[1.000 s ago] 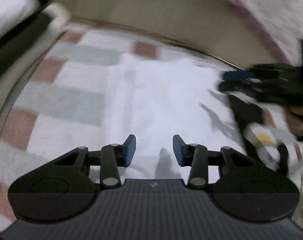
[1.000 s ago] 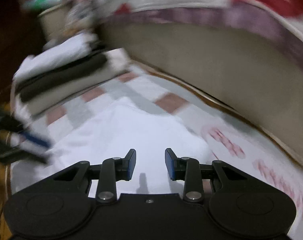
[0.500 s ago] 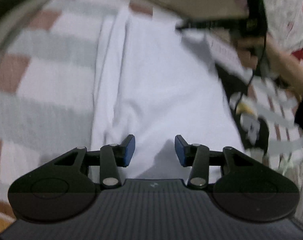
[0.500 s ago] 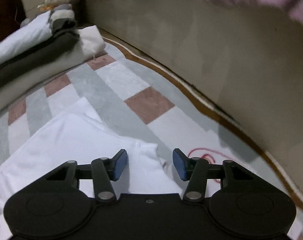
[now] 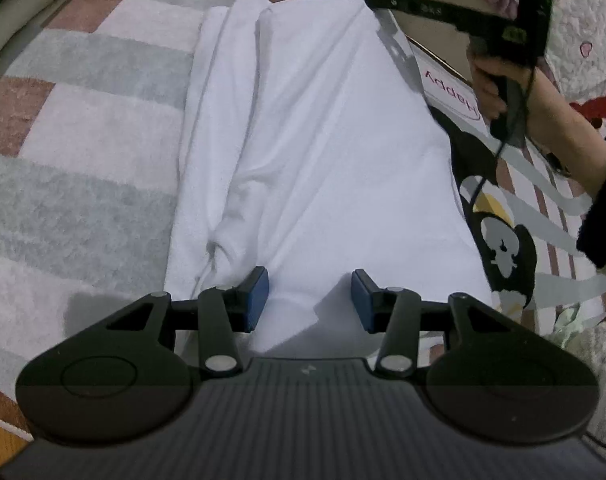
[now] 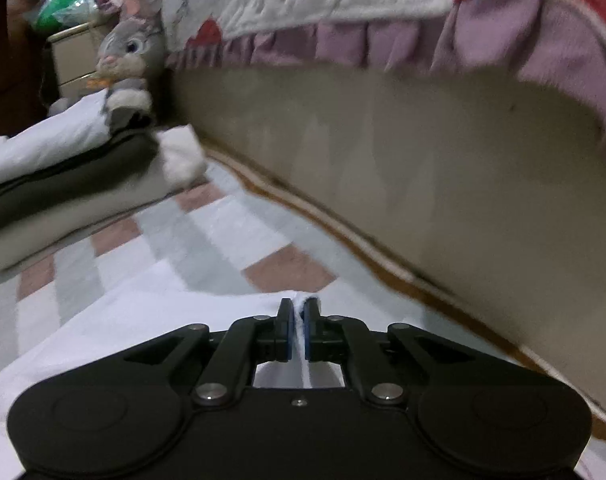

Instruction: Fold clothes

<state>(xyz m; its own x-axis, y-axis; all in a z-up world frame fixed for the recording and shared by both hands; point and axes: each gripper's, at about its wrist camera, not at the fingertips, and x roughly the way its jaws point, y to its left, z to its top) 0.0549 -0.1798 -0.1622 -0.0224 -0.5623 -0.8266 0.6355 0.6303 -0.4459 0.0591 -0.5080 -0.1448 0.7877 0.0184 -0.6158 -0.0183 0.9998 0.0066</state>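
Shirt [image 5: 327, 152] flat on rug [image 5: 83, 128]; right gripper [image 6: 298, 322] pinches far corner, left gripper [image 5: 309, 300] wide over near hem; folded pile [image 6: 71, 176], bed [image 6: 423, 152] beside.

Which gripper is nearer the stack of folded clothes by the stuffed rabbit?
Right. The right gripper, pinching the white garment's far corner, faces the stack just across the rug. The left gripper sits open at the garment's near end.

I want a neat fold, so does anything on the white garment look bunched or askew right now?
Yes. The white garment has a rumpled ridge along its left side, doubled unevenly over the checked rug. Elsewhere it lies fairly smooth.
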